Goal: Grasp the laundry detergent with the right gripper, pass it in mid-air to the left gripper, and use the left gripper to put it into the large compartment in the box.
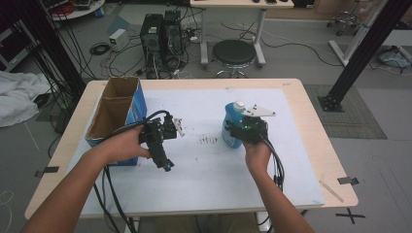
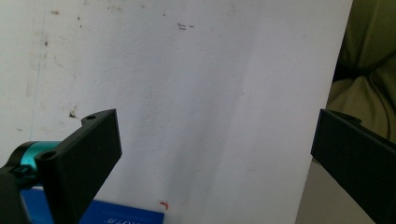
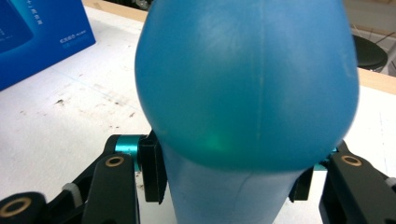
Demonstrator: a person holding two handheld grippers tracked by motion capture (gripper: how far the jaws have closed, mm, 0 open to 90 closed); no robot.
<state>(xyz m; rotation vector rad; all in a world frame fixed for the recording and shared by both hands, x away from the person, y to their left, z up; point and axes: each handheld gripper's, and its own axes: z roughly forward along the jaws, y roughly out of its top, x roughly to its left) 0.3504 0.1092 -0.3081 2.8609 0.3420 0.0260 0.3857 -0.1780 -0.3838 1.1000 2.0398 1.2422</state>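
Note:
A blue plastic bottle [image 1: 231, 127] with a white cap [image 1: 239, 105] stands upright right of the middle of the white mat [image 1: 204, 170]. My right gripper [image 1: 243, 130] is shut on its lower body; in the right gripper view the bottle [image 3: 247, 84] bulges above both pads [image 3: 153, 170], which press its narrower waist. My left gripper [image 1: 164, 161] hovers over the mat beside an open blue cardboard box [image 1: 138, 104], jaws pointing back towards the person. In the left gripper view the left gripper [image 2: 215, 123] stands wide open with only mat between its jaws.
The blue box [image 3: 37, 32] has two open compartments and sits at the mat's left edge. Cables trail from both grippers off the table's near edge. Beyond the table's far edge are a black stool [image 1: 234, 52] and computer towers [image 1: 160, 36] on the floor.

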